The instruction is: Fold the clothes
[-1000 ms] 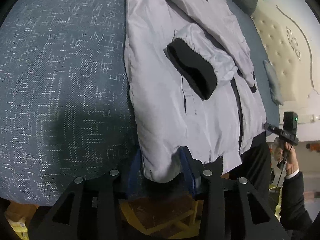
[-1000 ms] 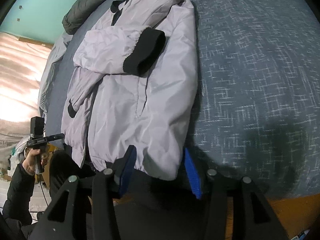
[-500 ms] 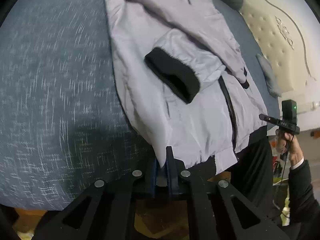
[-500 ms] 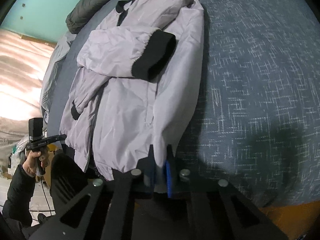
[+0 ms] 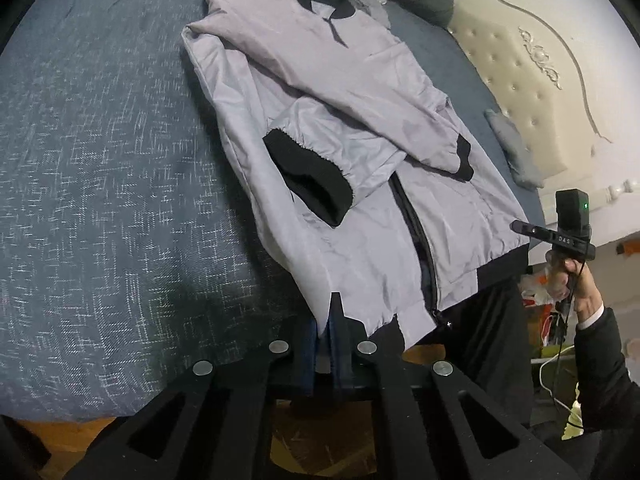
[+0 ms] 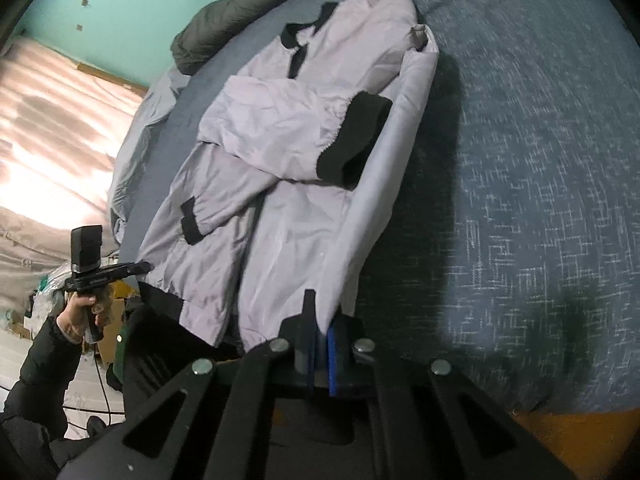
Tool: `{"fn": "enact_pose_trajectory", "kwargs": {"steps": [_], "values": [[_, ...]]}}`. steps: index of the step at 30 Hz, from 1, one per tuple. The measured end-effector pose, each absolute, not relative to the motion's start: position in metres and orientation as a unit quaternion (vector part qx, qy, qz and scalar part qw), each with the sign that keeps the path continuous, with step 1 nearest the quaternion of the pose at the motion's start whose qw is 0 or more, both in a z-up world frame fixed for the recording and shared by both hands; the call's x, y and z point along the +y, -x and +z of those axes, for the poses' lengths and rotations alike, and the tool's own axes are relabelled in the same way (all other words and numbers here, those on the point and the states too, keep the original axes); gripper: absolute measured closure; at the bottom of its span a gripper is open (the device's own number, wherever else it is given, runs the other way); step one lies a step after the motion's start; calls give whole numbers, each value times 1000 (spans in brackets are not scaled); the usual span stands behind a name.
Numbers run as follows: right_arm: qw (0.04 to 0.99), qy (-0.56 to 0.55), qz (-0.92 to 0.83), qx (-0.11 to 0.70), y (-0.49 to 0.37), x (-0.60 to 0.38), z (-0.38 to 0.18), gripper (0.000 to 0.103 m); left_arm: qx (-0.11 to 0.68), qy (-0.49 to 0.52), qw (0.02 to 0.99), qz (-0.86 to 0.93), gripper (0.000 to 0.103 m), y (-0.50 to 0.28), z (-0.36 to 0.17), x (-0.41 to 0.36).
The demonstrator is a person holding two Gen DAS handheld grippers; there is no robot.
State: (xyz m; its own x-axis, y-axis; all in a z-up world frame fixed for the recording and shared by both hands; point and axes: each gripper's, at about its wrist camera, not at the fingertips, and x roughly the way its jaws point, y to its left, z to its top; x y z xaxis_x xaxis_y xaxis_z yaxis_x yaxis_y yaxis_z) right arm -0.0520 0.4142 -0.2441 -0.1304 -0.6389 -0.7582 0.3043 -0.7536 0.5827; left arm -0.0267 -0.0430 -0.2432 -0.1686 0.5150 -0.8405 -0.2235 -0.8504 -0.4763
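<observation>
A pale lilac jacket (image 5: 360, 80) with black collar, cuffs and hem lies front up on the bed, both sleeves folded across its chest. One black cuff (image 5: 308, 180) lies on top. My left gripper (image 5: 325, 320) is shut on the hem corner at the bed's near edge, its jaws closing tight on the fabric. In the right wrist view the jacket (image 6: 280, 260) runs away from me, and my right gripper (image 6: 320, 320) is shut on the opposite hem corner, lifting that side edge. Each gripper shows in the other's view, held by a hand: right gripper (image 5: 516, 225), left gripper (image 6: 146, 267).
The bed has a blue-grey patterned cover (image 5: 100, 160) with wide bare areas on both sides of the jacket. A dark bundled garment (image 6: 224, 28) lies at the far end. A cream tufted headboard (image 5: 520, 80) and a grey cloth (image 5: 508, 140) are at one side. Clutter sits on the floor (image 6: 40, 292).
Both grippers went from open around the hem corners to shut on them. Both then rose, lifting the jacket's near edge, so more of the jacket and bed is in view.
</observation>
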Motion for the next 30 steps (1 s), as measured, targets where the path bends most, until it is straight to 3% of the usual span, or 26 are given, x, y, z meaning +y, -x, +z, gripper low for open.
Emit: {"fn": "enact_pose_trajectory", "kwargs": {"steps": [11, 30], "values": [[363, -559, -734, -130, 34, 407, -210, 100, -87, 595, 273, 751, 99, 9, -214, -34], [393, -526, -741, -143, 78, 402, -170, 100, -124, 573, 296, 754, 99, 51, -177, -47]]}}
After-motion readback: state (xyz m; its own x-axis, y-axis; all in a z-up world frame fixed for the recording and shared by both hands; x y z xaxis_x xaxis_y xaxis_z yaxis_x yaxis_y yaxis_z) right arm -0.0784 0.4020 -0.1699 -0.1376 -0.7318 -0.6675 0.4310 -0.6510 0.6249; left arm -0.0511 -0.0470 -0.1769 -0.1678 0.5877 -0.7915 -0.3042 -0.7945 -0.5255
